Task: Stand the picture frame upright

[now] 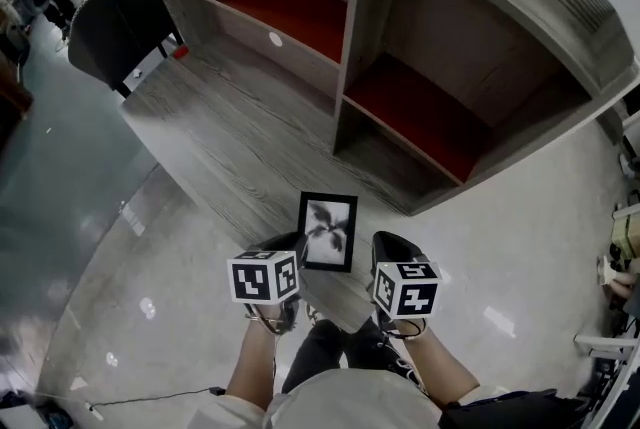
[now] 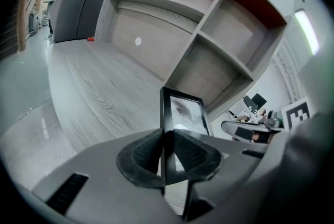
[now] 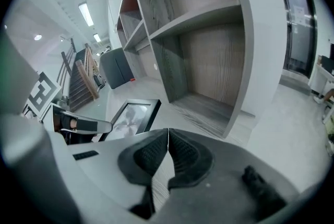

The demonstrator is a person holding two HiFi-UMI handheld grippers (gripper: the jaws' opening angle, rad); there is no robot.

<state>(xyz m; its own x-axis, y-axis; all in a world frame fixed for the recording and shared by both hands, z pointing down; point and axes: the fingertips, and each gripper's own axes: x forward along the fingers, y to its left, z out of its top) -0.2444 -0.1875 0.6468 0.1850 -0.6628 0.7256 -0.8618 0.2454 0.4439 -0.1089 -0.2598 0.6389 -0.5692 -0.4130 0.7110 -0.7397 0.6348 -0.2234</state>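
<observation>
The picture frame [image 1: 327,231] is black with a grey flower print, its picture side facing up toward my head. My left gripper [image 1: 297,242] is shut on its left edge; in the left gripper view the thin black border [image 2: 168,113] runs up from between the pads, and the glass [image 2: 185,113] leans away. My right gripper [image 1: 385,242] hangs just right of the frame, shut and holding nothing. In the right gripper view its jaws [image 3: 168,152] meet at the tips, and the frame [image 3: 130,116] lies to their left, apart from them.
A large grey wooden shelf unit [image 1: 400,37] with red back panels fills the space ahead, its compartments open toward me. A grey wood-grain platform [image 1: 230,127] lies under the frame, with glossy floor to the left. A dark chair [image 1: 115,17] stands far left, and a thin cable [image 1: 150,399] crosses the floor.
</observation>
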